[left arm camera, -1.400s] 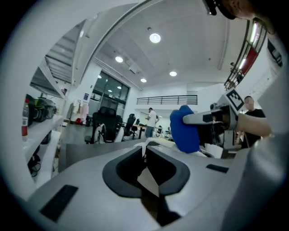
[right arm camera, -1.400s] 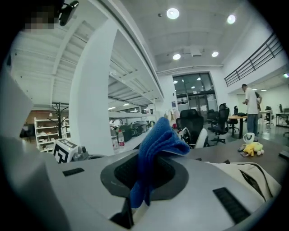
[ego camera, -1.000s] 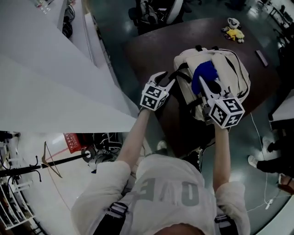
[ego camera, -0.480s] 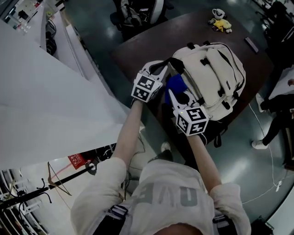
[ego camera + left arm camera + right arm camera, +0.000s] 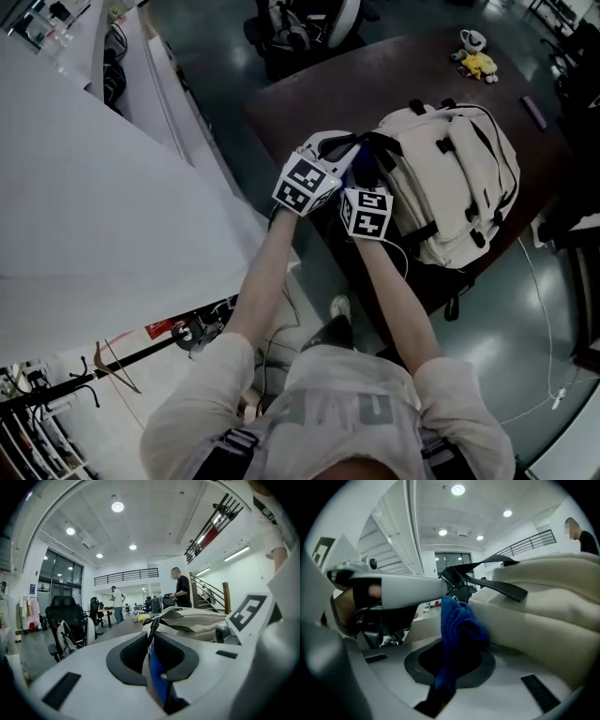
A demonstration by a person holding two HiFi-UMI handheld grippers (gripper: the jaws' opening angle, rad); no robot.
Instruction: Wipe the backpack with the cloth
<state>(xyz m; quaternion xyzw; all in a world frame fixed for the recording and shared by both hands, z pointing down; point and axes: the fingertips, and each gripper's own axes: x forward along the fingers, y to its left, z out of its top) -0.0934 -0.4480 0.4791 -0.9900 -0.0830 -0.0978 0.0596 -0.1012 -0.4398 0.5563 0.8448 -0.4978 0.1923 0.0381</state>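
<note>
My left gripper point(image 5: 151, 641) has just been closing from wide, easing a touch at the end, and its jaws now stand narrow, nipped on a black strap point(image 5: 153, 623) that rises from the near end of the cream backpack point(image 5: 197, 620). My right gripper point(image 5: 450, 665) has its jaws together on the blue cloth point(image 5: 459, 625), which stands up out of them in a bunched fold and leans against the pale side of the backpack point(image 5: 543, 602). From that side I can see the body of my left gripper close by on the left, with the strap point(image 5: 487, 585) running from it across the top of the bag. Looking down from above, my two grippers sit just beside each other at the bag's near corner, the left gripper point(image 5: 336, 148) next to the right gripper point(image 5: 367, 192), and a bit of the cloth point(image 5: 356, 167) shows between them. The backpack point(image 5: 459, 178) lies flat on a dark table point(image 5: 309, 94), close to its near edge, and a small yellow toy point(image 5: 480, 64) sits well apart at the far side.
</note>
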